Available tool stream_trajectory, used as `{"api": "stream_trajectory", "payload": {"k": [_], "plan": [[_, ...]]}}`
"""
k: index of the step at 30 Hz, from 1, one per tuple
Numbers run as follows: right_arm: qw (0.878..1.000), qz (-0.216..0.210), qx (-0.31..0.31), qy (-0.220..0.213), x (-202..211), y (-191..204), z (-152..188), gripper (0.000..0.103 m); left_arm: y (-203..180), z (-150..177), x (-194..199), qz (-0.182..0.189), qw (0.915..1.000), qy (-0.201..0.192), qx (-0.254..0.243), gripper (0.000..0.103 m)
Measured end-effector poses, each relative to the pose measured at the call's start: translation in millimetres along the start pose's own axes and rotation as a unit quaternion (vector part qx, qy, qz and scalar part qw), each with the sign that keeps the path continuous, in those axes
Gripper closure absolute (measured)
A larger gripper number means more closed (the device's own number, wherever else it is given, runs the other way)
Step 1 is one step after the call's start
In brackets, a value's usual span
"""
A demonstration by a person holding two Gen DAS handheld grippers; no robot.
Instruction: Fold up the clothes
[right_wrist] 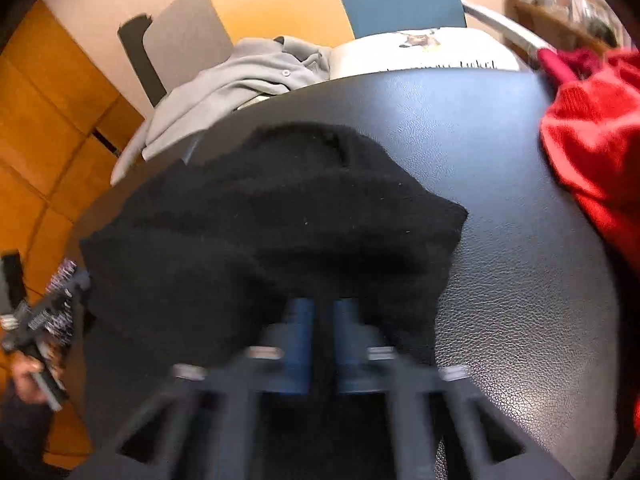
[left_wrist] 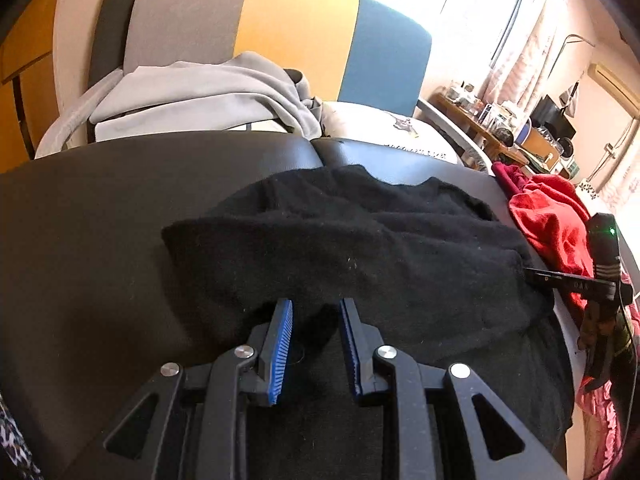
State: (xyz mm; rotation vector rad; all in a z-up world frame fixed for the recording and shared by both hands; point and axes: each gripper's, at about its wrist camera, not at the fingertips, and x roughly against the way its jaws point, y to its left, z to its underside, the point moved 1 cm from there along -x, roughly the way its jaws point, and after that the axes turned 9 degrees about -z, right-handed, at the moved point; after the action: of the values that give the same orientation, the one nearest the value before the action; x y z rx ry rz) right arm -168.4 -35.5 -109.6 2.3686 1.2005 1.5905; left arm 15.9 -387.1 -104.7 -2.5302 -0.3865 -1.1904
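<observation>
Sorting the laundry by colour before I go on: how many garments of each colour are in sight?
Black: 1, the black knit garment on the black table
Red: 1, the red knit garment
Grey: 1, the grey garment
White: 1, the white printed garment
Total: 4

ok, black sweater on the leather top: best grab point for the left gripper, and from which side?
Take the near hem of the black sweater, where the edge puckers up between the left gripper fingers, coming in low from the near side along the black leather surface. That edge is raised and loose, while the middle lies flat. The jaws are open; the right gripper looks nearly shut but is blurred.
</observation>
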Motion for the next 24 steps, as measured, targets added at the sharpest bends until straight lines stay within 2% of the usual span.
{"api": "stream_trajectory", "payload": {"k": [3,6,9,12,14,16,18,20,21,22,24], "plan": [[0.999,0.024,0.032,-0.014,17,16,-2,0.096,2,-5,2,0.005,1.0000,-0.005,0.000,0.079],[0.996,0.037,0.061,-0.048,42,30,-15,0.096,8,-14,6,0.013,0.9996,-0.018,0.015,0.079],[0.992,0.073,0.078,-0.071,54,32,-33,0.096,11,-21,-5,-0.006,0.9997,-0.004,0.023,0.079],[0.991,0.109,0.059,-0.058,40,13,-42,0.096,18,-23,-32,-0.042,0.9980,0.034,0.033,0.079],[0.992,0.121,0.031,-0.035,19,-10,-41,0.096,27,-21,-43,-0.045,0.9959,0.048,0.062,0.080],[0.992,0.117,0.022,-0.042,18,-17,-37,0.095,33,-20,-45,-0.041,0.9939,0.049,0.090,0.080],[0.992,0.111,0.016,-0.055,20,-22,-33,0.093,34,-18,-38,-0.042,0.9937,0.044,0.094,0.080],[0.992,0.105,0.009,-0.068,22,-27,-29,0.084,32,-17,-27,-0.043,0.9944,0.033,0.091,0.079],[0.992,0.102,0.006,-0.074,23,-29,-27,0.071,31,-17,-18,-0.042,0.9951,0.025,0.086,0.079],[0.992,0.098,0.002,-0.080,24,-32,-25,0.067,29,-17,-9,-0.038,0.9958,0.012,0.083,0.080],[0.990,0.097,0.035,-0.098,37,-15,-24,0.067,23,-16,10,-0.027,0.9969,-0.009,0.074,0.081]]}}
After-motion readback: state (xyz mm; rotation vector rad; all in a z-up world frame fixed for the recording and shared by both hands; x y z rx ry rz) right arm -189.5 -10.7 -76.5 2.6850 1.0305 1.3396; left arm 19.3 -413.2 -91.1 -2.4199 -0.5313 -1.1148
